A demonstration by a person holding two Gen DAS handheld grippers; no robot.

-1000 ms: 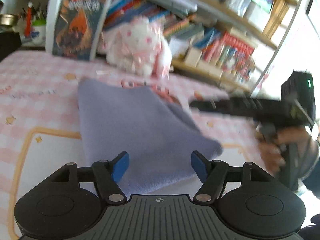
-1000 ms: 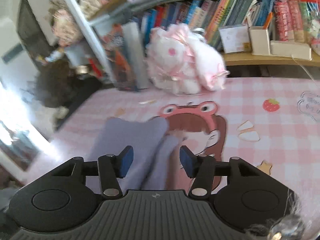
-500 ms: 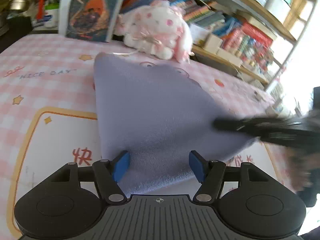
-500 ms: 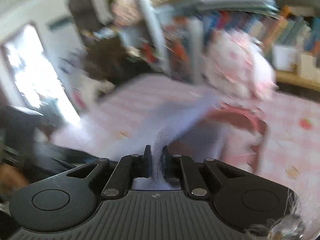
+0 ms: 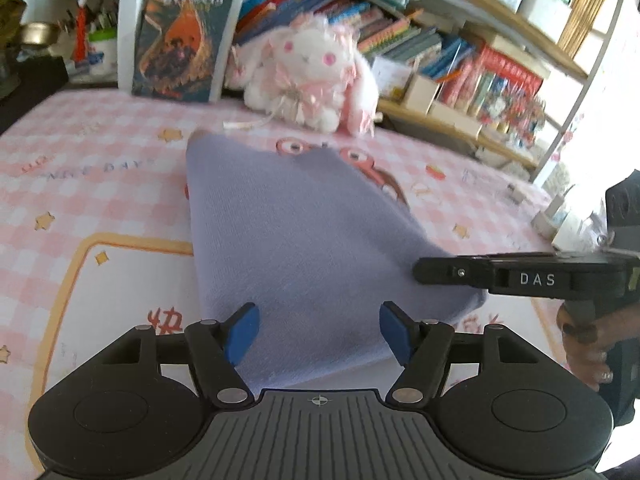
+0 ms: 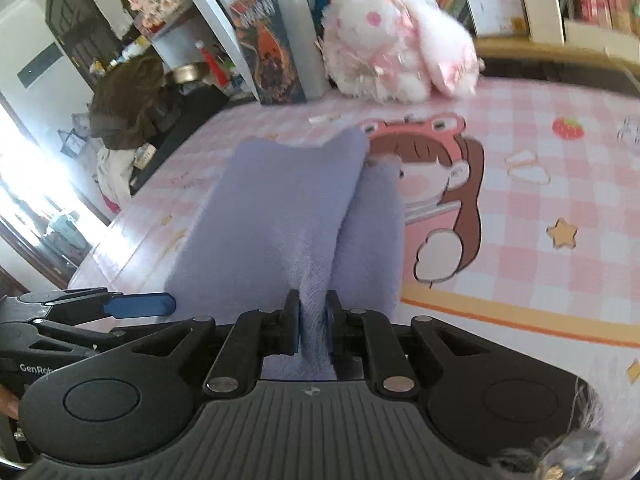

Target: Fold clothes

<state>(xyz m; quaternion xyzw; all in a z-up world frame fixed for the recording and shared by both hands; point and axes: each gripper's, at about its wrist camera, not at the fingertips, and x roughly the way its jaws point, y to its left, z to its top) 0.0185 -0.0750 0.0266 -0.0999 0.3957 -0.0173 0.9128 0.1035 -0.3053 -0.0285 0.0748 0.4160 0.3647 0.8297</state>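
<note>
The right gripper (image 6: pixel 313 322) pinches the lavender cloth (image 6: pixel 288 216), jaws easing apart, while the left gripper (image 5: pixel 319 330) stands wide, opening over its near edge.

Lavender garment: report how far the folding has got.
Done: the lavender garment already lies doubled into a long strip on the pink checked table cover. In hand: the right gripper pinches the near corner, though its jaws are easing open on the cloth; the left gripper is open, its pads either side of the near edge, not pressing. Left: at least one more fold, likely end to end.
</note>
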